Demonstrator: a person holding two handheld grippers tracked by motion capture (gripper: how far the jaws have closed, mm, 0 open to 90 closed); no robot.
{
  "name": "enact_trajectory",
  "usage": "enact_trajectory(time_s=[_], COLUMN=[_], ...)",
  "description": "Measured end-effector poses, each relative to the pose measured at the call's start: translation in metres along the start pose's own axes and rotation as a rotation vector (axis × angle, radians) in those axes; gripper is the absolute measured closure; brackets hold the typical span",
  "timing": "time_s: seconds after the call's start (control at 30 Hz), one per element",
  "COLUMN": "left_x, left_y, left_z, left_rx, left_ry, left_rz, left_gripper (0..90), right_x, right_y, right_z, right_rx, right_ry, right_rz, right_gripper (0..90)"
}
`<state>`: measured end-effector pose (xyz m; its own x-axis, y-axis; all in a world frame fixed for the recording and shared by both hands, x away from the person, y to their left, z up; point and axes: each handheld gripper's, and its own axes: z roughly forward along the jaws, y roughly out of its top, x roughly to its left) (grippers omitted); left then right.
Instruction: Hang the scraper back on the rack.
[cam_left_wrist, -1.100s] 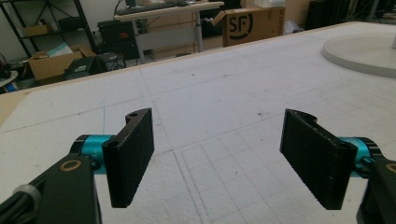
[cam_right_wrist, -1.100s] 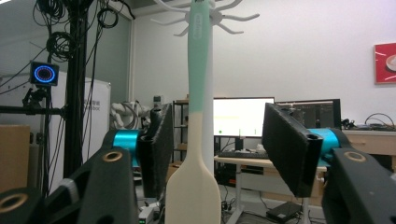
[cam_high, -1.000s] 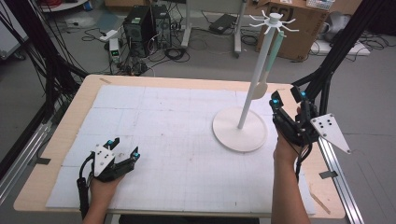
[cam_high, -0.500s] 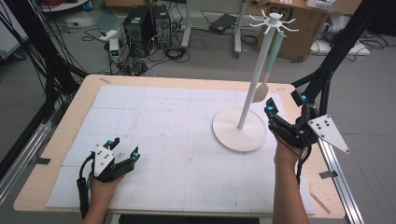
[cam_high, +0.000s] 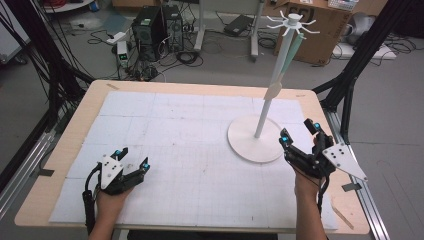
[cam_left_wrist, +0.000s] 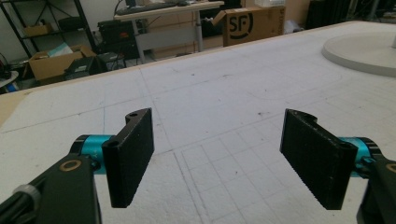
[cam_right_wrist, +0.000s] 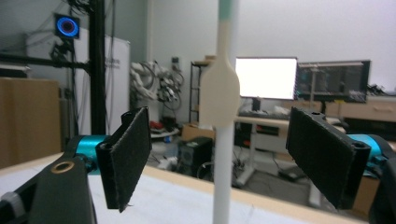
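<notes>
While our right gripper (cam_high: 299, 133) sits low at the bench's right side, its jaws spread wide after opening and then easing in a little, nothing is between them. Just beside it stands the tall white pole stand with a round base (cam_high: 255, 145), its top ringed with thin white hooks. From one hook hangs a long utensil with a pale green handle and cream paddle end (cam_high: 273, 91), close against the pole. Along the right gripper view, that paddle (cam_right_wrist: 219, 97) hangs free beyond the spread jaws, untouched. Our left gripper (cam_high: 133, 157) rests on the white gridded mat (cam_high: 180, 125) covering the wooden bench (cam_high: 75, 125), well apart from the stand, jaws spread and empty.
</notes>
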<state>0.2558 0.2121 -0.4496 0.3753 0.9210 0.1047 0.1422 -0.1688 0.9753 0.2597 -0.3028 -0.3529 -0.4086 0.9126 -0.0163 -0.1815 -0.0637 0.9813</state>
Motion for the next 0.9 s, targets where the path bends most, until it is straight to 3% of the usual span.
enact_trajectory(time_s=[0.37,0.9], left_x=[-0.001,0.000], left_y=[0.000,0.000], left_z=[0.000,0.000], left_rx=[-0.002,-0.004], left_ry=[0.003,0.004], left_rz=[0.000,-0.006], left_gripper=[25.9,25.8], right_x=[-0.002,0.003], right_y=[-0.036,-0.069], right_z=[-0.026,-0.039], right_rx=[0.035,0.121], right_ry=[-0.096,-0.147], right_rz=[0.030,0.040], right_gripper=[21.5,21.5])
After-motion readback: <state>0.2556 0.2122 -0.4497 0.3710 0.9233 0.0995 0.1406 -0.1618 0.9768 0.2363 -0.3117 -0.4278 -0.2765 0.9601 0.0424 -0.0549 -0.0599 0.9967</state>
